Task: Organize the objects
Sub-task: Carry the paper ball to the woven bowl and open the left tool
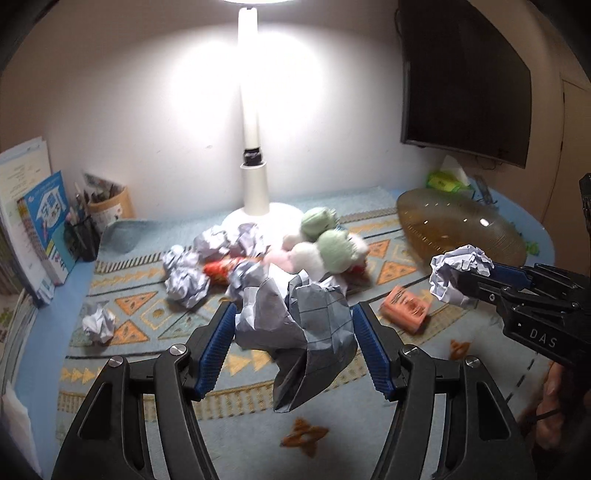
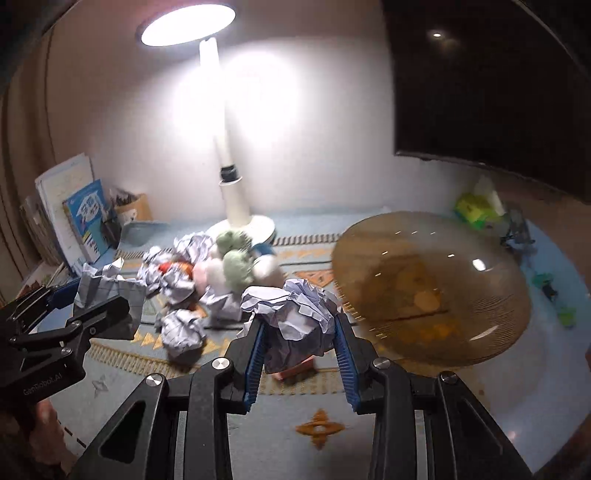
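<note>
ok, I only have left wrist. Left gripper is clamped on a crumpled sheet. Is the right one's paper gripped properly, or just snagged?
Observer: Properly. In the right wrist view the right gripper has both pads against a paper ball.
Operator: What's under it?
Observer: The pink box shows just below that ball.
Operator: Lamp head, is it on?
Observer: Yes, the lamp head is a lit round disc, cropped in your view.

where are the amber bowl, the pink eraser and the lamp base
amber bowl point(image 2: 432, 291), right wrist view, middle of its ribbed inside
pink eraser point(image 1: 405, 308), left wrist view, its top face
lamp base point(image 1: 255, 192), left wrist view, the white cone above the foot
</note>
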Demonstrator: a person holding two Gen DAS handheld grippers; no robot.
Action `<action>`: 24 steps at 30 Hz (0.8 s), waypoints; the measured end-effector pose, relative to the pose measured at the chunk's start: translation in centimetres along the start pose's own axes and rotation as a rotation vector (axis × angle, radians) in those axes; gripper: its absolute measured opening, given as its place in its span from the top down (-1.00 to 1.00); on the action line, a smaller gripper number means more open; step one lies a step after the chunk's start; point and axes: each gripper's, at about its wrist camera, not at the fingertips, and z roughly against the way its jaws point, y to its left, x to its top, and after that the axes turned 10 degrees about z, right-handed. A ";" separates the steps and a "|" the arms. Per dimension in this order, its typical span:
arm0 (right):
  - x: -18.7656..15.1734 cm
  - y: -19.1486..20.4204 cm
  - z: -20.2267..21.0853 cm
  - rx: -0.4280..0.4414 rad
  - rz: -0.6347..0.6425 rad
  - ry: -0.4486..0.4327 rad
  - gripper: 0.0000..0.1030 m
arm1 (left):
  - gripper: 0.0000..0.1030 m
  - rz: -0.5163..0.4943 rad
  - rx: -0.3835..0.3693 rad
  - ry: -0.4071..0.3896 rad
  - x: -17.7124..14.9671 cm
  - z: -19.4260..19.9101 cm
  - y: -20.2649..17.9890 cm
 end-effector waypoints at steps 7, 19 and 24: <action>1.0 -9.2 2.4 -0.088 -0.183 -0.027 0.32 | -0.22 -0.097 -0.118 -0.045 4.0 -0.5 -8.0; -1.3 -15.3 -3.4 -0.160 -0.309 0.123 0.32 | -0.22 -0.164 -0.222 0.049 4.0 -10.9 -17.6; -1.3 -16.3 -5.3 -0.170 -0.328 0.169 0.13 | -0.25 -0.178 -0.254 0.075 3.8 -12.9 -18.8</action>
